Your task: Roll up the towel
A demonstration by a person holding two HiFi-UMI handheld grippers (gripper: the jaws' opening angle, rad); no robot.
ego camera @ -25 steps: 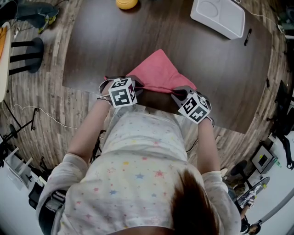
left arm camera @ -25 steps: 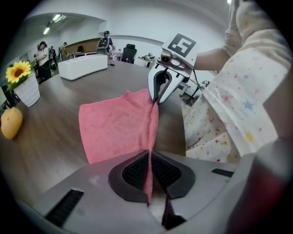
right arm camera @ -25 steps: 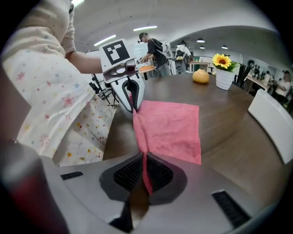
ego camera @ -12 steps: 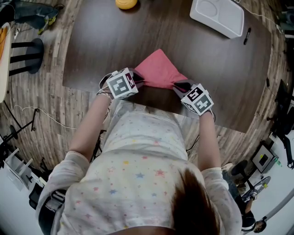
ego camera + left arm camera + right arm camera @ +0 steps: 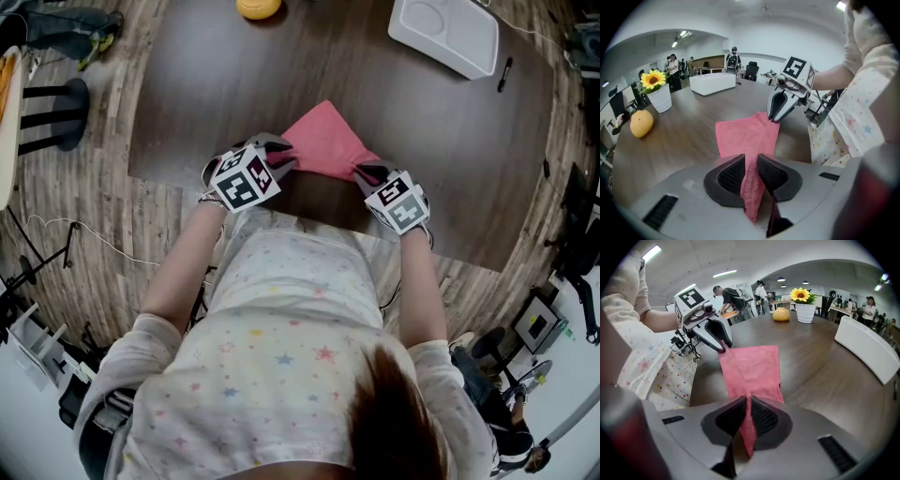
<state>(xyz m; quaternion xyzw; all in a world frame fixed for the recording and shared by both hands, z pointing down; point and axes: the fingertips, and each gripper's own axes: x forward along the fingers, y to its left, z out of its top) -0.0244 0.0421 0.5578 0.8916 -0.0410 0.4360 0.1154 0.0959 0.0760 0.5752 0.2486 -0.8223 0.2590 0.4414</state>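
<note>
A pink towel point(image 5: 323, 141) lies on the dark wooden table point(image 5: 216, 84) near its front edge, its near side lifted. My left gripper point(image 5: 281, 156) is at the towel's left near corner. In the left gripper view the jaws point(image 5: 751, 161) have just been opening, and the cloth point(image 5: 747, 136) hangs loosely between the pads. My right gripper point(image 5: 364, 172) is shut on the right near corner, and the right gripper view shows the towel point(image 5: 752, 366) pinched tight between its pads point(image 5: 747, 405). Each gripper shows in the other's view: right gripper point(image 5: 774, 117), left gripper point(image 5: 723, 348).
A yellow fruit point(image 5: 258, 7) sits at the table's far edge and a white tray point(image 5: 445, 33) at the far right, with a pen point(image 5: 505, 75) beside it. A potted sunflower point(image 5: 658, 93) stands near the fruit. The table's front edge lies just under both grippers.
Both grippers have moved away from the person across the table, carrying the towel's near edge over the rest. The left gripper's cube has rolled. Less towel shows flat.
</note>
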